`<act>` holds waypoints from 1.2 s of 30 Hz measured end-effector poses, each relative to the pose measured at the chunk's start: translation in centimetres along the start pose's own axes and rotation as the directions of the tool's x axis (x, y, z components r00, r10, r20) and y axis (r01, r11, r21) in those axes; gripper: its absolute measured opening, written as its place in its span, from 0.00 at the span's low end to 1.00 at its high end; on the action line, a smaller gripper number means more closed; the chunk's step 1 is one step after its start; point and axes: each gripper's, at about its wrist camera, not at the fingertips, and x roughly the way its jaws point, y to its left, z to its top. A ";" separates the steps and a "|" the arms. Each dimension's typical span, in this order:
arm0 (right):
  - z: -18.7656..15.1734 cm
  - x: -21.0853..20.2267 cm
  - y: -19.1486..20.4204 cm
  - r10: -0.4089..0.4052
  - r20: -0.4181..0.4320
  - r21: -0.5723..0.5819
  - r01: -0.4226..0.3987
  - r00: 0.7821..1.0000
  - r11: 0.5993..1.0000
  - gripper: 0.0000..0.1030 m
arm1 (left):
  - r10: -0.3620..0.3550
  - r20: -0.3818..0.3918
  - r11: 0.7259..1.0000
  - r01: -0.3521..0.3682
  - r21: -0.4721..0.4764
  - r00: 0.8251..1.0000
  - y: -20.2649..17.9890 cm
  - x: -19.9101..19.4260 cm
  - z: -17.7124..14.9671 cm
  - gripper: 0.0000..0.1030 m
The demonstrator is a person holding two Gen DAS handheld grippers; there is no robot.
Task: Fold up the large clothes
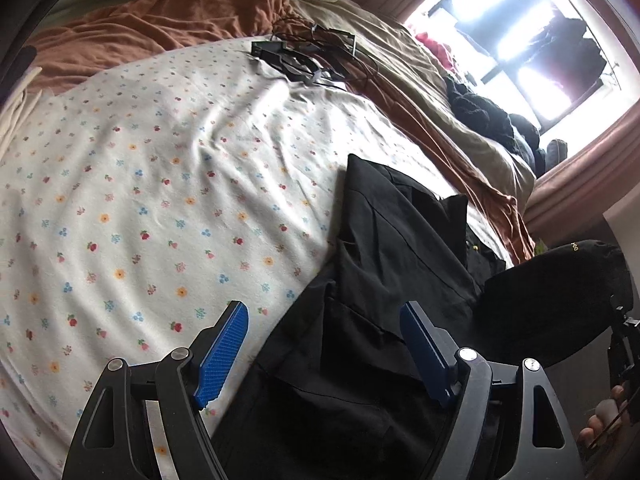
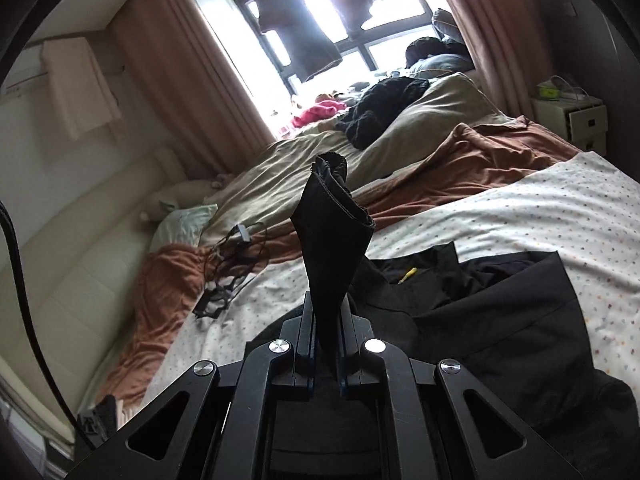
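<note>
A large black garment (image 1: 384,264) lies crumpled on the flowered sheet (image 1: 140,184) of the bed. My left gripper (image 1: 324,320) hovers over its near part, blue pads (image 1: 224,356) wide apart, nothing pressed between them. In the right wrist view my right gripper (image 2: 326,312) is shut on a cuff-like end of the black garment (image 2: 334,216), which stands up out of the jaws above the bed. The rest of the garment (image 2: 500,320) spreads flat on the sheet at the lower right. A hand and part of the other gripper (image 1: 624,352) show at the left wrist view's right edge.
A tangle of black cables and a small box (image 1: 304,56) lies on the sheet's far side. Brown and beige bedding (image 2: 420,152) covers the rest of the bed, with dark clothes (image 2: 380,108) piled near the bright window (image 2: 340,20). A white nightstand (image 2: 572,116) stands at the right.
</note>
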 end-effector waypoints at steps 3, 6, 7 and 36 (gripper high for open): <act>-1.9 2.5 2.3 0.040 -0.049 -0.038 -0.042 0.998 0.998 0.08 | -0.002 0.018 0.999 0.003 -0.037 1.000 1.0 -0.5 0.5 0.77; -4.4 5.8 5.1 0.061 -0.157 -0.076 -0.073 0.986 0.994 0.22 | -0.002 0.037 0.998 0.005 -0.062 0.999 1.6 -1.0 0.9 0.77; -5.2 6.8 5.7 0.073 -0.206 -0.076 -0.090 0.976 0.993 0.33 | -0.003 0.039 0.998 0.005 -0.067 0.999 1.9 -1.2 0.9 0.77; -13.1 -13.3 -13.4 -0.213 -0.115 0.229 0.235 0.970 0.945 0.83 | -0.044 0.014 0.981 0.040 0.188 0.999 -5.8 -6.8 -3.7 0.78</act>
